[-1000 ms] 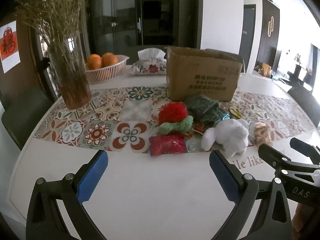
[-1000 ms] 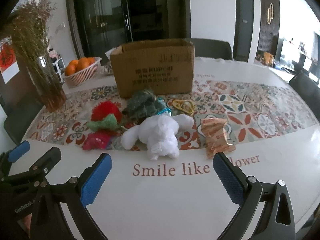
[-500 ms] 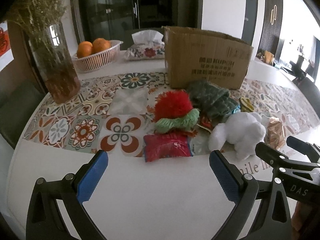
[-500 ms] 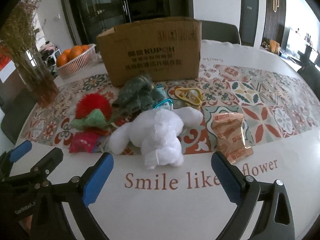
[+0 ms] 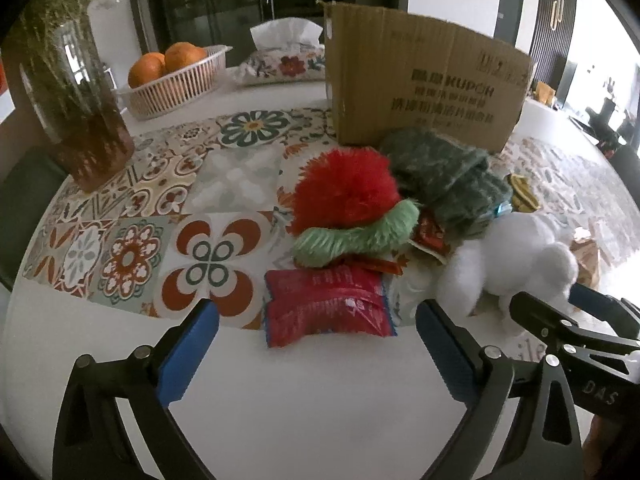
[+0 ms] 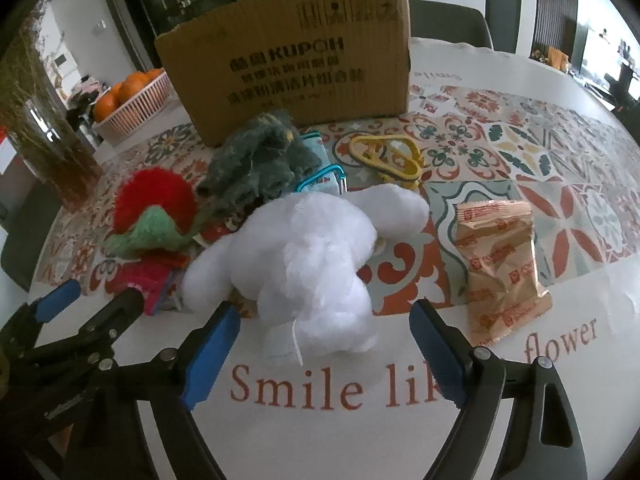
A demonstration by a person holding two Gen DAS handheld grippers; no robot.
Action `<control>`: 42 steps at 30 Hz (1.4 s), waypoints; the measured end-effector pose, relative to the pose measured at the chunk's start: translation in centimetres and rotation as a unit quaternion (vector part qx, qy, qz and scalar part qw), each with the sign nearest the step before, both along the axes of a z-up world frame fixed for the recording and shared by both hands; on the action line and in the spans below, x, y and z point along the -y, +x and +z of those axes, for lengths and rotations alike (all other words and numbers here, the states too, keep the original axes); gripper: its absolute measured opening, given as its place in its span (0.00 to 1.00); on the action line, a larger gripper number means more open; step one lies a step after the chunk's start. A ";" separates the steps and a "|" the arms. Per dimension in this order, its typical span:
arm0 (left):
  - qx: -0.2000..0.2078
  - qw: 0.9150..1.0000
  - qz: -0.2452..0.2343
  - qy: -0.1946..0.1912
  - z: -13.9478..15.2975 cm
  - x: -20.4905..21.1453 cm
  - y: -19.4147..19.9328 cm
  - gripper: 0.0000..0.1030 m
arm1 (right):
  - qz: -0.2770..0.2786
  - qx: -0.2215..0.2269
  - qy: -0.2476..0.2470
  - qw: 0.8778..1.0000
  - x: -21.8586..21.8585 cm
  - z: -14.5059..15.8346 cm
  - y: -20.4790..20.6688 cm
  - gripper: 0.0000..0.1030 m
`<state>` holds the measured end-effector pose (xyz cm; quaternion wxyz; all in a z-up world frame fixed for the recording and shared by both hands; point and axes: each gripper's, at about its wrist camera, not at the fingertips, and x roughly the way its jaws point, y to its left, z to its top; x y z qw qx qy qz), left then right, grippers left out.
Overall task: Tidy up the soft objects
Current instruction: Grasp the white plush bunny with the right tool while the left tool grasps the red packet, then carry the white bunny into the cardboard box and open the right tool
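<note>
A pile lies before a cardboard box point(image 5: 424, 80) point(image 6: 288, 64). It holds a white plush toy point(image 6: 312, 256) point(image 5: 516, 256), a red and green fuzzy toy point(image 5: 348, 208) point(image 6: 152, 216) and a dark green furry toy point(image 5: 444, 176) point(image 6: 256, 160). My left gripper point(image 5: 318, 340) is open, its blue pads just short of a red snack packet point(image 5: 328, 304) point(image 6: 142, 286). My right gripper point(image 6: 324, 350) hovers in front of the white plush; its jaws are closing, with only the plush's near edge between the tips and no pad touching it.
An orange snack packet point(image 6: 500, 264), yellow rings point(image 6: 388, 156) and a blue carabiner point(image 6: 320, 178) lie near the pile. A glass vase of dried stems point(image 5: 76, 92), a basket of oranges point(image 5: 172, 76) and a tissue pack point(image 5: 284, 60) stand at the back left. A dark chair point(image 5: 24, 188) is beside the table.
Both grippers have come forward and down toward the pile, which now looks larger. The right gripper's pads stand closer together than before. Nothing on the table has moved.
</note>
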<state>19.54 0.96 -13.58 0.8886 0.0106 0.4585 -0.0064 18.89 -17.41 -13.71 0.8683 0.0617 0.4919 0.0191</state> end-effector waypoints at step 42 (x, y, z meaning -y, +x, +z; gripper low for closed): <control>-0.019 0.998 -0.028 -0.061 -1.4 -0.2 -0.9 0.66 | 0.009 0.010 0.001 1.000 -0.7 0.8 -1.7 0.50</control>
